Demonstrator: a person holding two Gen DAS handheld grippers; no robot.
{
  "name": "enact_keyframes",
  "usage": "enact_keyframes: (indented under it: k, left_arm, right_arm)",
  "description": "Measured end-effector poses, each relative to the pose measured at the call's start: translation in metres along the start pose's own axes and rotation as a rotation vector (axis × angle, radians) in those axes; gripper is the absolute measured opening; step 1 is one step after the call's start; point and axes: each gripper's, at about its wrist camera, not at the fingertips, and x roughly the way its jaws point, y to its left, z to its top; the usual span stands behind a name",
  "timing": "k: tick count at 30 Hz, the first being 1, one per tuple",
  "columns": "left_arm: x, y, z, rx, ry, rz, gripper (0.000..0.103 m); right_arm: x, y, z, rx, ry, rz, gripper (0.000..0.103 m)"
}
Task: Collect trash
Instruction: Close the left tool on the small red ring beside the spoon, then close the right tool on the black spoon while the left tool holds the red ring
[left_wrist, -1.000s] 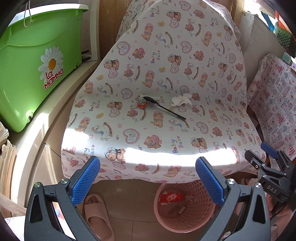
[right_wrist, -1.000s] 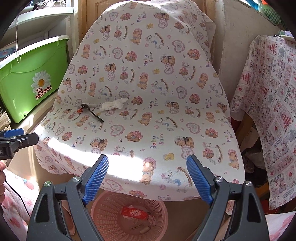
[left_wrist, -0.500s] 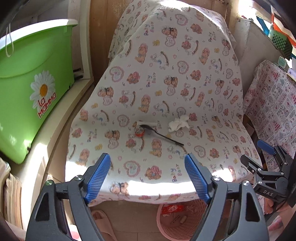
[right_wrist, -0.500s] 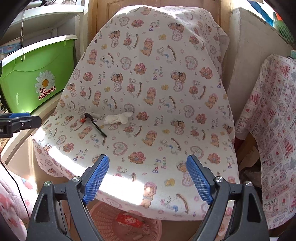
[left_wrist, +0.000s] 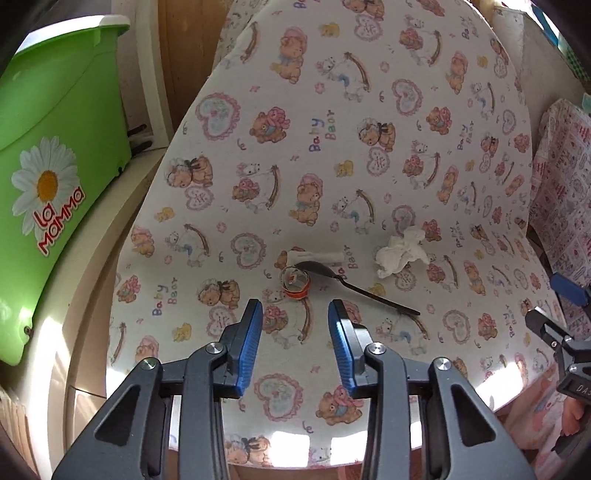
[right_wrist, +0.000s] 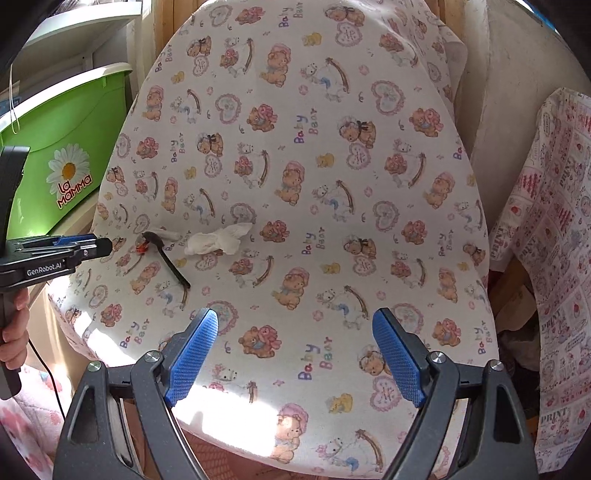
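I'm seeing the left claw (left_wrist: 295, 325) released but narrowing, nothing between its pads, just short of the small red-rimmed cap (left_wrist: 295, 283) lying on the chair seat (left_wrist: 369, 147). It's sitting beside a black spoon (left_wrist: 351, 282) and crumpled white tissue (left_wrist: 400, 254). The right claw (right_wrist: 295, 354) is gaping wide, empty.

A home: teddy-print chair cover (left_wrist: 332, 177); green laundry tub (left_wrist: 55, 155); shelves (right_wrist: 85, 33)

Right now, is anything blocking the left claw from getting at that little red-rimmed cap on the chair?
Nothing visible does. The left gripper, whose jaws have just been closing with nothing between them, hovers just short of the red-rimmed cap over bare chair cover. The black spoon lies just beyond the cap, its bowl nearly touching it.
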Motion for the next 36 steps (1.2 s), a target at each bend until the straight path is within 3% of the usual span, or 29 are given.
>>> enact_keyframes:
  k: [4, 10, 11, 13, 16, 19, 26, 36]
  left_arm:
    - [0.017, -0.008, -0.001, 0.038, 0.040, 0.008, 0.054]
    - [0.043, -0.010, 0.014, 0.067, 0.035, 0.036, 0.054]
    - [0.047, -0.008, 0.016, 0.055, 0.046, 0.018, 0.052]
    - [0.052, -0.007, 0.016, 0.041, 0.067, -0.008, 0.031]
    - [0.056, -0.006, 0.015, 0.028, 0.078, -0.021, 0.010]
    - [0.055, -0.002, 0.017, -0.002, 0.069, -0.044, 0.001]
    - [0.036, 0.020, 0.014, -0.113, 0.087, -0.107, 0.000]
    - [-0.002, 0.010, 0.010, -0.042, 0.078, -0.041, 0.000]
  right_arm:
    - [0.008, -0.001, 0.003, 0.012, 0.013, -0.005, 0.087]
    - [0.015, -0.005, 0.007, 0.033, 0.019, -0.018, 0.087]
    - [0.015, -0.006, 0.007, 0.029, 0.017, -0.027, 0.087]
    - [0.016, -0.007, 0.008, 0.026, 0.018, -0.038, 0.087]
    - [0.016, -0.009, 0.009, 0.037, 0.019, -0.028, 0.087]
    - [0.018, -0.009, 0.009, 0.033, 0.020, -0.036, 0.087]
    - [0.023, -0.008, 0.010, 0.046, 0.033, -0.033, 0.087]
    - [0.044, 0.023, 0.017, 0.015, 0.073, 0.033, 0.087]
